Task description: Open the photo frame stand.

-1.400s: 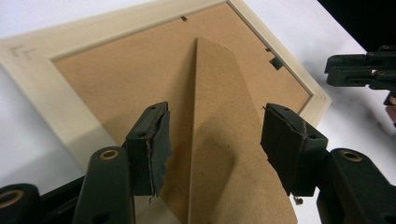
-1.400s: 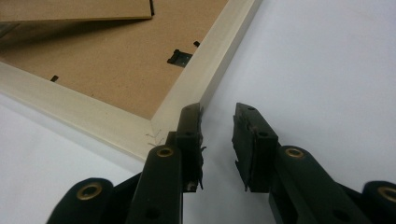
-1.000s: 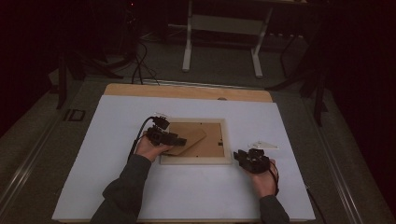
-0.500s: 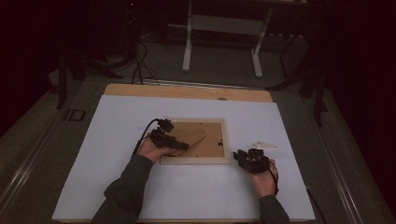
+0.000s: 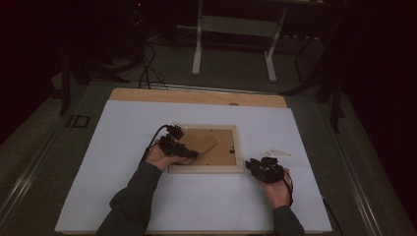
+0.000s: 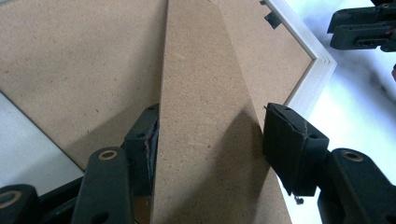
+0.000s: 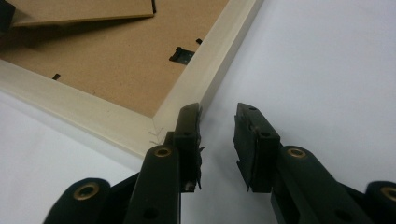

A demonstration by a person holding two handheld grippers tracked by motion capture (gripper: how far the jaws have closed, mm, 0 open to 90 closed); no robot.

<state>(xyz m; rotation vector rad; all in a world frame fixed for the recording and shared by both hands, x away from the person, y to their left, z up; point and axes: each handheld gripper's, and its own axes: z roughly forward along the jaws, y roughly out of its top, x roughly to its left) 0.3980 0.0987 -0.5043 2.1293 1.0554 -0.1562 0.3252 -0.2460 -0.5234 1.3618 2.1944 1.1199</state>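
At the left side of the face-down picture frame point(image 5: 206, 169), your left gripper point(image 6: 210, 135) has its jaws clamped across the width of the fibreboard easel stand point(image 6: 205, 84), one pad on each long edge. The stand is tilted up off the backing board point(image 6: 70, 70), and its shadow falls on the board beneath it.

Your right gripper point(image 7: 218, 126) sits at the frame's near right corner. Its jaws are apart with nothing between them, and the inner jaw rests just against the frame's outer edge. The frame lies flat near the middle of the white table cover point(image 5: 196, 206).

Almost nothing has changed over the last second. Both hands have kept their places, the right jaws have kept the same gap, and the stand is at much the same angle. To my eye this is a pause rather than progress: the stand is gripped but not yet swung further out or pressed back. A black retaining clip point(image 7: 181, 55) is still turned in over the backing, so the board looks locked in place.
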